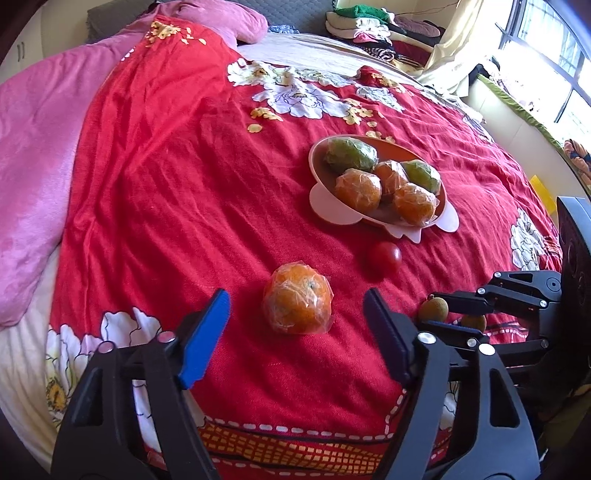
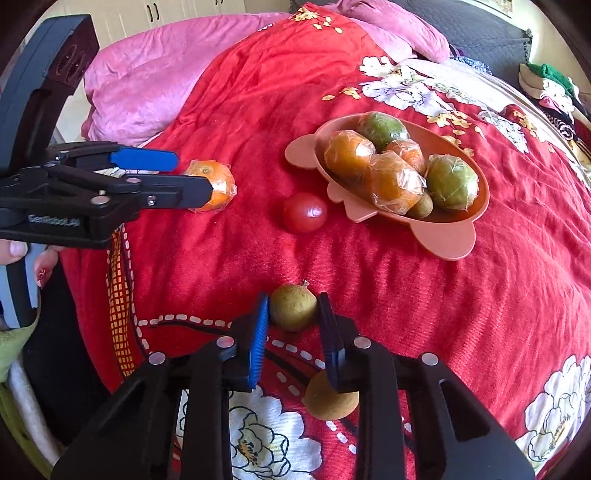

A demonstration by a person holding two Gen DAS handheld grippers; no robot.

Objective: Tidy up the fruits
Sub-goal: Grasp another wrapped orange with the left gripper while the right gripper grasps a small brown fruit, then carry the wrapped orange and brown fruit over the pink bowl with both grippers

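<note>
A plastic-wrapped orange (image 1: 297,297) lies on the red flowered bedspread (image 1: 166,184). My left gripper (image 1: 296,301) stands open around it, its pads clear of the fruit on both sides; the right wrist view shows the same gripper (image 2: 194,173) at the orange (image 2: 218,184). My right gripper (image 2: 293,301) is shut on a small brown fruit (image 2: 293,310), also visible from the left wrist (image 1: 433,309). A second brown fruit (image 2: 330,400) lies under its right finger. A red tomato (image 2: 304,212) sits before the pink plate (image 2: 454,243), which holds several wrapped orange and green fruits.
A pink blanket (image 1: 44,147) is bunched along the left of the bed. Folded clothes (image 1: 369,29) are piled at the far end, near a window (image 1: 554,55). The bed's near edge runs just below both grippers. A person's fingers (image 2: 14,251) hold the left gripper's handle.
</note>
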